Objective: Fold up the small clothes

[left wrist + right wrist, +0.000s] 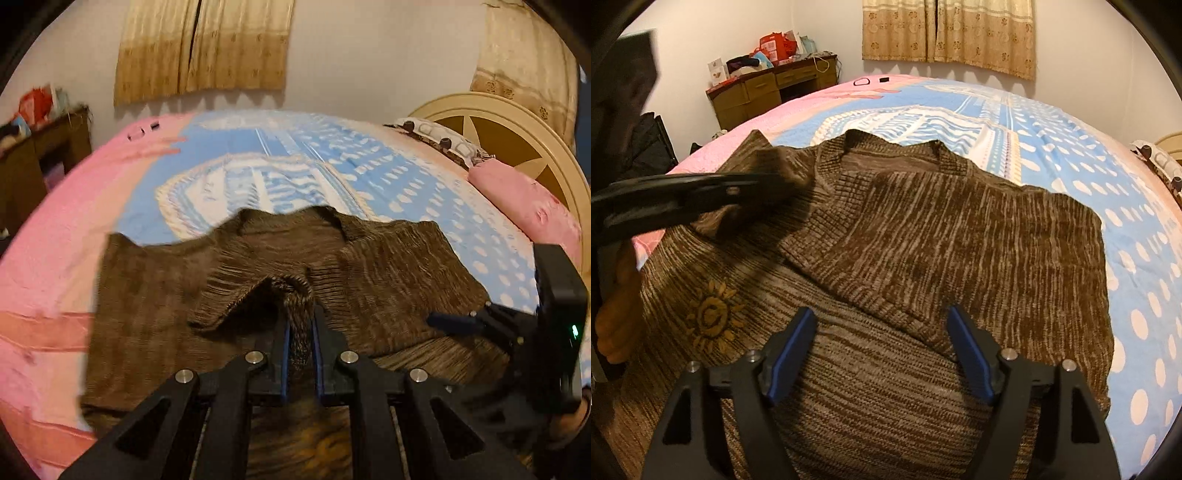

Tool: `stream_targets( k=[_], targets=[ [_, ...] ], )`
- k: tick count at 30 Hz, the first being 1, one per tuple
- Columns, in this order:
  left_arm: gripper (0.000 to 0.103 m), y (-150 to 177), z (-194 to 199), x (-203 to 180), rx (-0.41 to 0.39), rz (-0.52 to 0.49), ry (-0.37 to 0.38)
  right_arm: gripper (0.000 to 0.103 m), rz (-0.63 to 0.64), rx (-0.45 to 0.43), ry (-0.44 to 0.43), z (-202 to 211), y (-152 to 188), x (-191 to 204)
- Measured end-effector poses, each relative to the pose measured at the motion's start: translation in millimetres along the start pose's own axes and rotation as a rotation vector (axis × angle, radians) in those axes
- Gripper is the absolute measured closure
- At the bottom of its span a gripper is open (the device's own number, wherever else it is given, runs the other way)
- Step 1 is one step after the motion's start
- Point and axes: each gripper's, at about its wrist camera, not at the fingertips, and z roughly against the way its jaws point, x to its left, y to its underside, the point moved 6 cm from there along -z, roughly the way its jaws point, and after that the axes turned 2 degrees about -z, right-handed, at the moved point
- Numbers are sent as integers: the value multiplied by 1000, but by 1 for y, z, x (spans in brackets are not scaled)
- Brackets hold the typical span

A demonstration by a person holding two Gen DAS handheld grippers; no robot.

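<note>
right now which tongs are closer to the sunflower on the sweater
Left. In the right wrist view the left tongs hang just above the embroidered sunflower, shut on a pinch of the brown knit sweater. The right tongs stand open farther to its right.

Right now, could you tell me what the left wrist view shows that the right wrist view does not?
Only the left wrist view shows the left gripper shut on a fold of the brown knit sweater, plus the round cream headboard and pink pillow.

Only the right wrist view shows the right gripper open over the sweater, holding nothing, the embroidered sunflower and the wooden desk.

Both show the sweater on the blue and pink bedspread, the curtains and the other gripper from the side.
</note>
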Motion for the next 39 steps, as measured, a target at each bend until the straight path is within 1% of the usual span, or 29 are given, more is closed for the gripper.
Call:
stream_targets(
  k=[1, 2, 3, 4, 5, 7, 10, 11, 12, 13, 15, 16, 17, 18, 19, 21, 24, 25, 26, 28, 30, 31, 32, 33, 34, 36, 39],
  targets=[
    [85, 0, 4, 4, -10, -1, 1, 26, -2, -1, -3, 0, 0, 0],
    [69, 1, 8, 8, -16, -2, 11, 26, -5, -2, -6, 0, -1, 0],
    [57, 2, 11, 11, -20, -5, 14, 26, -7, -3, -8, 0, -1, 0],
    [41, 4, 15, 11, -32, -5, 2, 26, -9, -3, -10, 0, -1, 0],
    [39, 3, 17, 10, -49, -4, -3, 26, -9, -3, -10, 0, -1, 0],
    [39, -3, 16, 0, -77, -9, 41, 25, -7, -1, -10, 1, -1, 0],
    [39, -16, 16, -8, -95, 16, 36, 25, -3, -1, -5, 1, -1, 0],
    [39, -18, 15, -7, -94, 23, 42, 25, -3, 0, -5, 0, -1, 1],
    [39, -19, 14, -6, -89, 23, 30, 25, -4, 0, -6, 0, -1, 1],
    [39, -19, 14, 0, -86, 10, -31, 25, -6, -2, -10, 0, -1, 1],
    [39, -12, 17, 18, -83, 3, -122, 25, -23, -10, -27, 3, 0, -2],
    [39, -8, 19, 26, -76, 8, -146, 25, -39, -17, -44, 4, -1, -4],
    [39, -1, 20, 42, -64, 21, -187, 25, -53, -22, -58, 6, 0, -7],
    [39, 9, 21, 62, -46, 46, -239, 26, -67, -26, -73, 7, 0, -9],
    [39, 17, 22, 78, -26, 73, -275, 26, -83, -30, -90, 8, -1, -11],
    [39, 33, 21, 110, 12, 152, -304, 26, -113, -40, -110, 12, -2, -15],
    [39, 54, 11, 139, 69, 264, -284, 26, -166, -35, -126, 20, -7, -14],
    [39, 60, 5, 144, 100, 301, -264, 26, -183, -48, -138, 24, -13, -12],
    [39, 62, 2, 146, 104, 321, -250, 26, -196, -64, -151, 29, -21, -7],
    [39, 59, 3, 142, 84, 303, -247, 26, -201, -74, -160, 32, -36, 4],
    [38, 61, -2, 136, 97, 268, -261, 34, -160, -61, -158, 27, -50, 20],
    [37, 61, -3, 134, 93, 258, -265, 37, -118, -50, -143, 22, -56, 29],
    [35, 60, -4, 132, 91, 252, -261, 43, -70, -33, -117, 15, -61, 39],
    [35, 61, -4, 132, 87, 254, -254, 46, -38, -19, -96, 8, -63, 43],
    [34, 61, -5, 133, 82, 262, -248, 46, -9, -8, -78, 2, -65, 50],
    [34, 62, -3, 134, 74, 269, -243, 46, 28, 8, -67, -13, -71, 62],
    [34, 63, 0, 134, 70, 263, -245, 46, 82, 35, -19, -29, -71, 69]
  ],
)
